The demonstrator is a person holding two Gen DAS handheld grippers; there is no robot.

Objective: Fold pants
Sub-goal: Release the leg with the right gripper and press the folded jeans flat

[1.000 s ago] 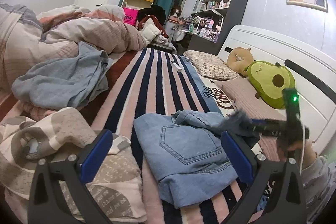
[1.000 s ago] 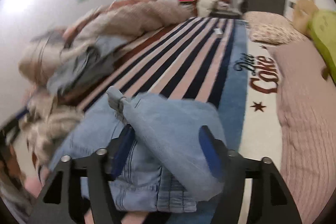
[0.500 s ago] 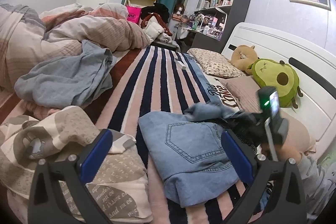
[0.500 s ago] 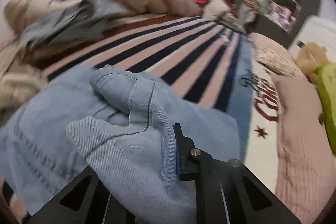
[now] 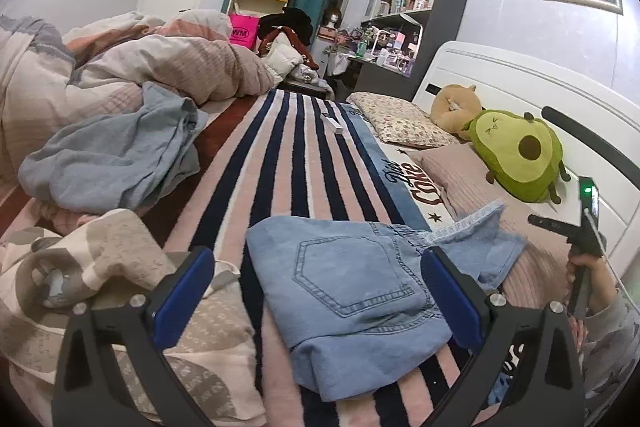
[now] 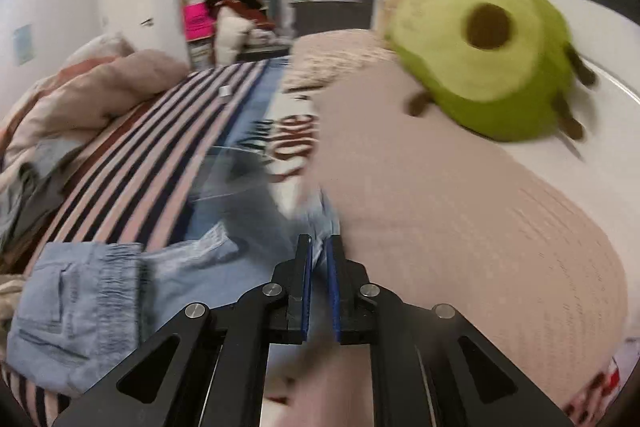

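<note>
Light blue denim pants point(image 5: 352, 291) lie bunched on the striped blanket point(image 5: 304, 163), back pocket up, one leg end stretched right over a pink pillow point(image 5: 472, 183). My left gripper point(image 5: 316, 291) is open and empty, hovering over the pants' near end. In the right wrist view, my right gripper point(image 6: 319, 267) is shut on the pants' leg edge point(image 6: 320, 227), pulling it over the pillow point(image 6: 460, 207); the rest of the pants point(image 6: 100, 303) lies at left. This view is blurred. The right gripper's body and hand show at the far right of the left wrist view point(image 5: 580, 239).
A green avocado plush point(image 5: 516, 155) and a tan plush point(image 5: 456, 103) lie by the white headboard point(image 5: 520, 83). A grey-blue garment point(image 5: 112, 155) and a heaped duvet point(image 5: 140, 67) are at left. A patterned beige cloth point(image 5: 120, 275) lies under my left finger.
My right gripper has swung away to the right, drawing the pants' leg out over the pink pillow. The pants are more spread. My left gripper has barely moved.
</note>
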